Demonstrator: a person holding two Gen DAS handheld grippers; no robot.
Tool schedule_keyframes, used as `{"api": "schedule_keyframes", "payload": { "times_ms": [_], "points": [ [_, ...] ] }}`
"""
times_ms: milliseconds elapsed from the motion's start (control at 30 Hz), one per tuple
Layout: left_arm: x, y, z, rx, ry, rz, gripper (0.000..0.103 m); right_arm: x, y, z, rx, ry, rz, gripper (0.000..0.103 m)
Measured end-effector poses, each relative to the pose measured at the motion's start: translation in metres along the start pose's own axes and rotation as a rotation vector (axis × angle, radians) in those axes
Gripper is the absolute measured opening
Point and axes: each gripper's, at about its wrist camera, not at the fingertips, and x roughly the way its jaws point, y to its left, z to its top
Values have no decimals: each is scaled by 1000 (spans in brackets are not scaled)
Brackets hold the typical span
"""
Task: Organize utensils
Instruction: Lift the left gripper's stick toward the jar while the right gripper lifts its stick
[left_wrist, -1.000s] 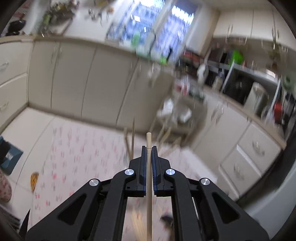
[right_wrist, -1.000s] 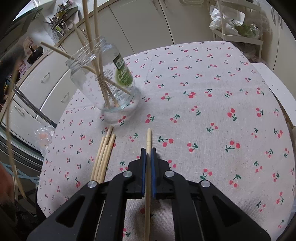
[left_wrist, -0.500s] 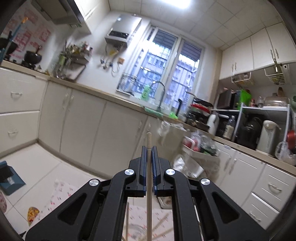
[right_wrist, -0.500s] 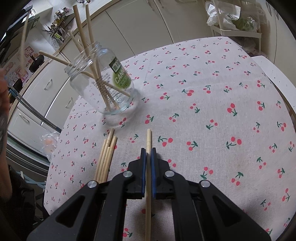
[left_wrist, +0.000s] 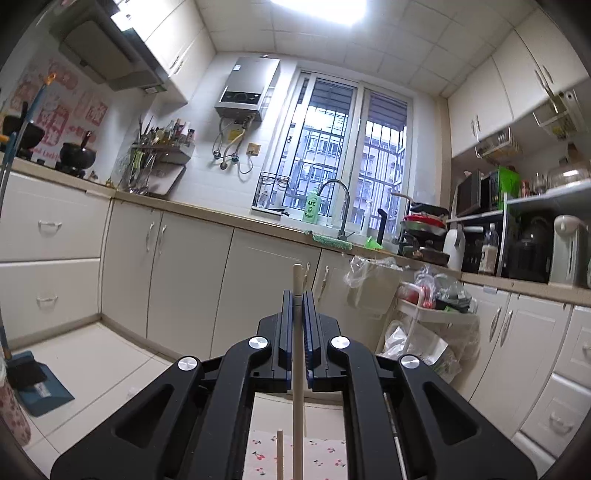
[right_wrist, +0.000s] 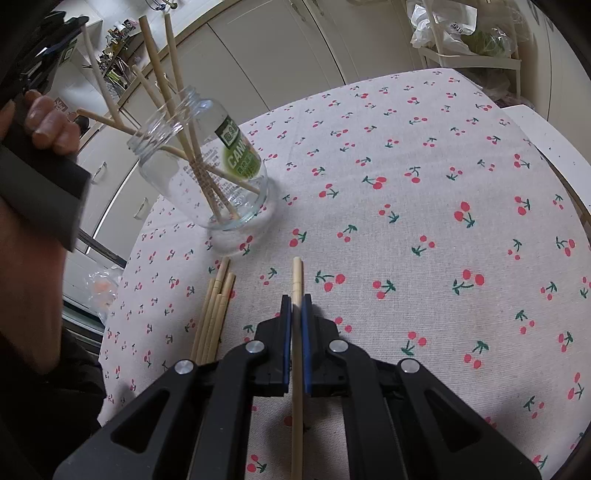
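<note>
The cherry-print tablecloth (right_wrist: 424, 206) fills most of my right view, spread over the table with cream kitchen cabinets (right_wrist: 280, 48) behind it. On its left part stands a clear glass jar (right_wrist: 207, 173) with a green label, and several wooden chopsticks (right_wrist: 155, 70) lean out of its mouth at different angles. At the far left edge I see a hand (right_wrist: 48, 125) wrapped around the dark handle of my other tool, up beside the jar's mouth. On the cloth just in front of the jar lies a small bundle of loose chopsticks (right_wrist: 216, 306), side by side. My right gripper (right_wrist: 296, 299) is clamped shut on a single chopstick (right_wrist: 297, 280) whose tip pokes out past the fingers, angled down over the cloth. My left gripper (left_wrist: 297, 295) points level across the kitchen toward the sink counter (left_wrist: 258, 221), and it too is closed tight on one chopstick, the left stick (left_wrist: 297, 273).
</note>
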Motion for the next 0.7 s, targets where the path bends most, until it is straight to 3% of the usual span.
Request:
{"api": "schedule_keyframes", "payload": {
  "times_ms": [300, 700],
  "points": [
    [-4, 1, -27, 45, 48, -7, 5, 0, 0, 0, 5, -1, 4, 6],
    [-12, 21, -13, 4, 66, -19, 5, 0, -1, 0, 13, -2, 9, 6]
  ]
}}
